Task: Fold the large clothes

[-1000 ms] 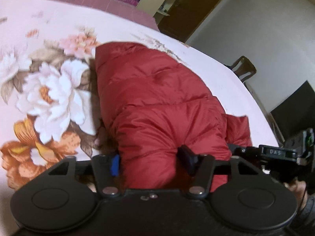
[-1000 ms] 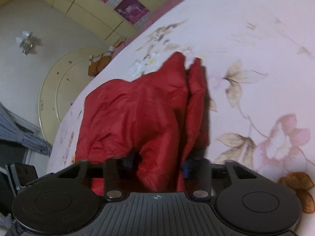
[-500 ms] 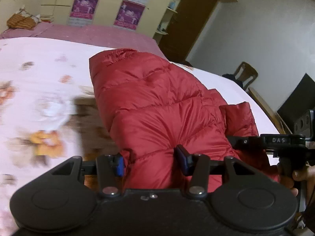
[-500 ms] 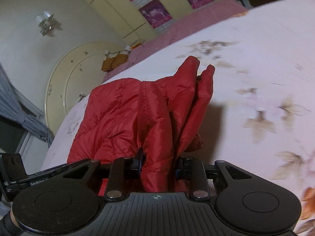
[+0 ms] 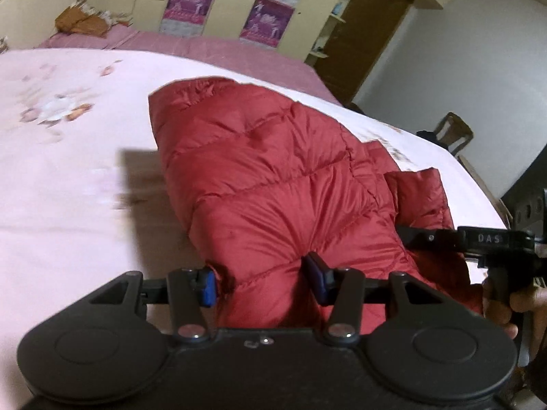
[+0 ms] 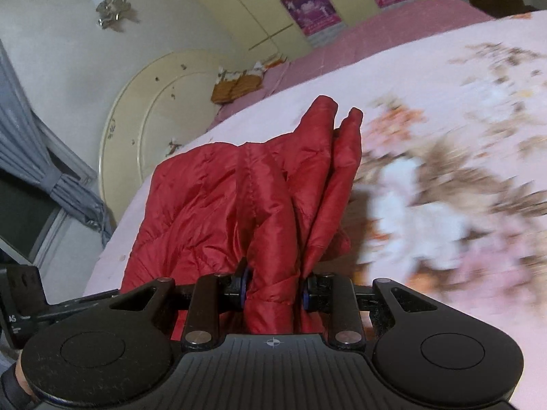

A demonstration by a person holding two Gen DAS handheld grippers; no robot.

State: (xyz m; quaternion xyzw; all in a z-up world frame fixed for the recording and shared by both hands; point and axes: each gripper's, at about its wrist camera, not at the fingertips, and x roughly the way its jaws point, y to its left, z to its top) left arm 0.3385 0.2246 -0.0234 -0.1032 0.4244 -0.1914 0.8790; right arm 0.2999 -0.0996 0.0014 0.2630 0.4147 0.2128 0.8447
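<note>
A red quilted puffer jacket hangs over the floral bedspread, held up from its near edge and casting a shadow on the sheet. My left gripper is shut on a thick bunch of that edge, blue pads pressed into the padding. The right gripper shows at the far right of the left wrist view, a hand on its handle. In the right wrist view the jacket is gathered into upright folds, and my right gripper is shut on a narrow pleat of it.
The pink floral bedspread covers a large bed. A cream rounded headboard and grey curtain stand at the left. Cupboards with purple posters, a brown door and a wooden chair lie beyond the bed.
Both grippers have lifted the jacket off the bedspread and carried it across the bed; the large flower print slid out of the left wrist view, and the cupboards and headboard came into view.
</note>
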